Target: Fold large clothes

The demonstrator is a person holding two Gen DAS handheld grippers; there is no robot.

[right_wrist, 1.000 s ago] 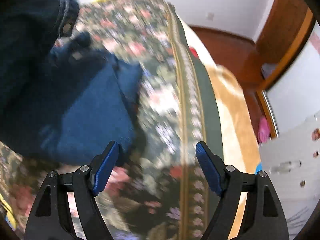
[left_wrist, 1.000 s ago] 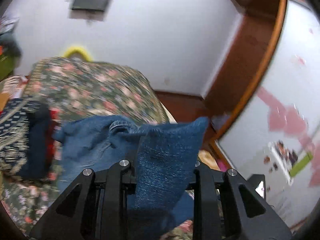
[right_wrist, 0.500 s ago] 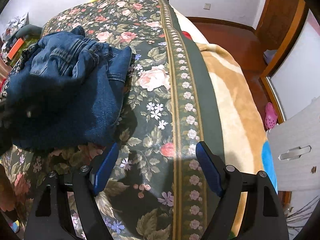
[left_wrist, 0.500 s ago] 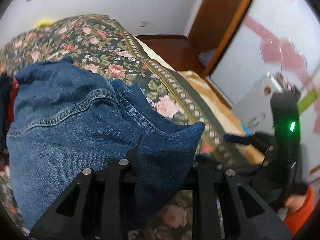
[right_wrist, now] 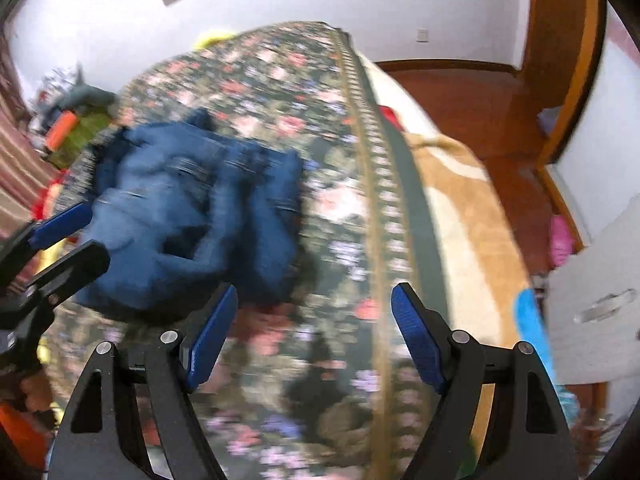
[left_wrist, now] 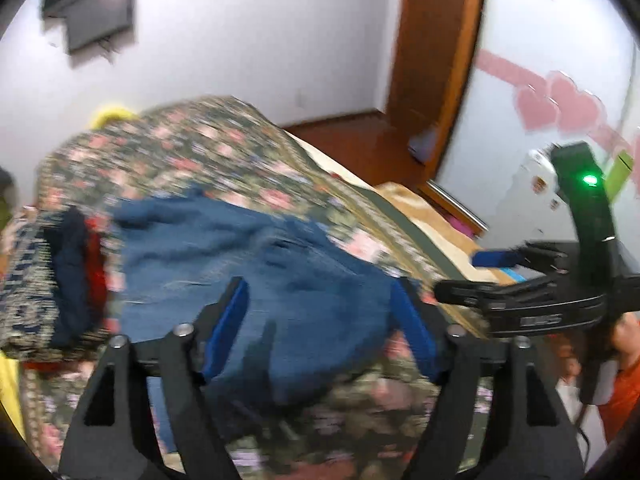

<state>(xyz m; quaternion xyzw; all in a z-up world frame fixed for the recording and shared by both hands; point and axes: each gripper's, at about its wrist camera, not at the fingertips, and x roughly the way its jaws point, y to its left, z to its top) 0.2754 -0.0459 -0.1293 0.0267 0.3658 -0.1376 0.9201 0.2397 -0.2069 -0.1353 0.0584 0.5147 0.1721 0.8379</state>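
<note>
With both the left hand-held gripper (left_wrist: pixel 320 320) and right hand-held gripper (right_wrist: pixel 312 332) released, the folded denim jeans (left_wrist: pixel 248 264) lie bundled on the floral bedspread (right_wrist: pixel 320 160), apparently set down.

We see white walls (right_wrist: pixel 360 4), a dark wall-mounted screen (left_wrist: pixel 96 24), a reddish wooden floor (right_wrist: pixel 464 92) and a brown wooden door frame (left_wrist: pixel 436 64). The bed wears a floral bedspread (right_wrist: pixel 280 92) over a tan blanket (right_wrist: pixel 464 208).
</note>
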